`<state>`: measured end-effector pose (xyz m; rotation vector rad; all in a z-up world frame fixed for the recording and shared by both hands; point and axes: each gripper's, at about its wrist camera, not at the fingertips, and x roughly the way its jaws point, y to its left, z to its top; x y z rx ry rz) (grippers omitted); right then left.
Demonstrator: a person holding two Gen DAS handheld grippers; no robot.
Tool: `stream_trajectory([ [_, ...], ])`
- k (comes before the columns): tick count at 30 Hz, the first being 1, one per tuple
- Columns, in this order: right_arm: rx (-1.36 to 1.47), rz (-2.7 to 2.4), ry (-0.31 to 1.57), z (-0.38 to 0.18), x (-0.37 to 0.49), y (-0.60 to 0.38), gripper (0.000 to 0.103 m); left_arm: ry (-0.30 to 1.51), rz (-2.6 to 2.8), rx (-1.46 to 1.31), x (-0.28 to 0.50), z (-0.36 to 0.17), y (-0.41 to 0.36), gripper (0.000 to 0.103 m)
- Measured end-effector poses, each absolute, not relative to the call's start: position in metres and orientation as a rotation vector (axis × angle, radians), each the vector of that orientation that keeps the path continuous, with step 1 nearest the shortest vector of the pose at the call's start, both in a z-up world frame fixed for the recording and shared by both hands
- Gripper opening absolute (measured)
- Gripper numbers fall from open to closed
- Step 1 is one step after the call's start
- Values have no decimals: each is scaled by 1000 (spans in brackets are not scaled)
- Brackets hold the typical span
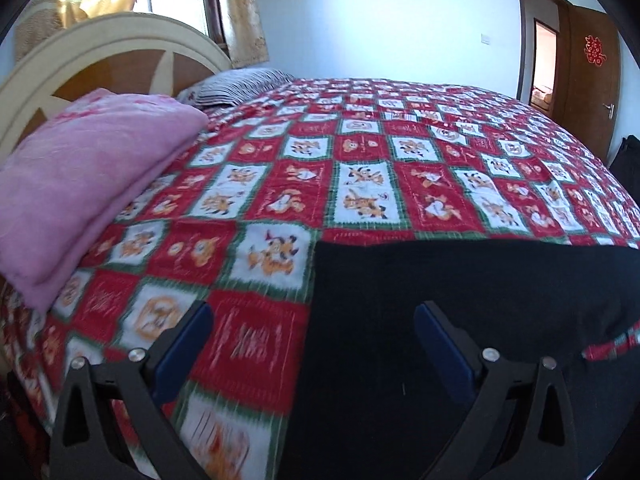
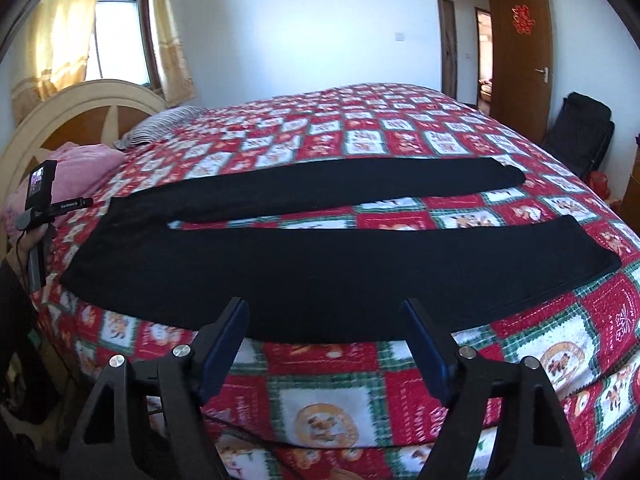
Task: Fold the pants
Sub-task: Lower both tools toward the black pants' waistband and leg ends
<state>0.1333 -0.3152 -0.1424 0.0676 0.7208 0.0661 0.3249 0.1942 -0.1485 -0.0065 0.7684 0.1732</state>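
Black pants lie flat across a bed with a red, white and green checked quilt. The waist is at the left and the two legs run right, the far leg spread apart from the near one. My right gripper is open above the near leg's front edge, nothing pressed between its blue pads. In the left wrist view the pants' waist end fills the lower right. My left gripper is open, straddling the waist's left edge, one finger over the quilt.
A folded pink blanket and a striped pillow lie by the cream and wood headboard. A hand holding the left tool shows at the bed's left. A brown door stands open; a black chair is beside it.
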Motion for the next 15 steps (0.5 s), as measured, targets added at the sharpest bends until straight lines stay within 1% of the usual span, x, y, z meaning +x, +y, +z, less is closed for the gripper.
stream_trajectory([
  [2, 70, 49, 734, -145, 142, -320, 78, 789, 158, -22, 344, -154, 200, 97],
  [3, 68, 43, 742, -146, 147, -322, 78, 797, 151, -33, 350, -156, 202, 93],
  [5, 62, 37, 751, -148, 156, -324, 77, 822, 138, -45, 363, -161, 205, 91],
  [6, 59, 38, 756, -149, 161, -324, 77, 829, 131, -45, 369, -163, 205, 88],
  [10, 46, 43, 760, -148, 179, -327, 71, 870, 97, -38, 387, -174, 207, 77],
  [13, 42, 44, 755, -146, 191, -330, 71, 897, 84, -63, 395, -183, 212, 76],
  [14, 40, 43, 752, -144, 195, -332, 71, 901, 81, -72, 397, -186, 214, 75],
  [15, 41, 41, 749, -143, 199, -334, 71, 904, 72, -86, 400, -188, 216, 70],
])
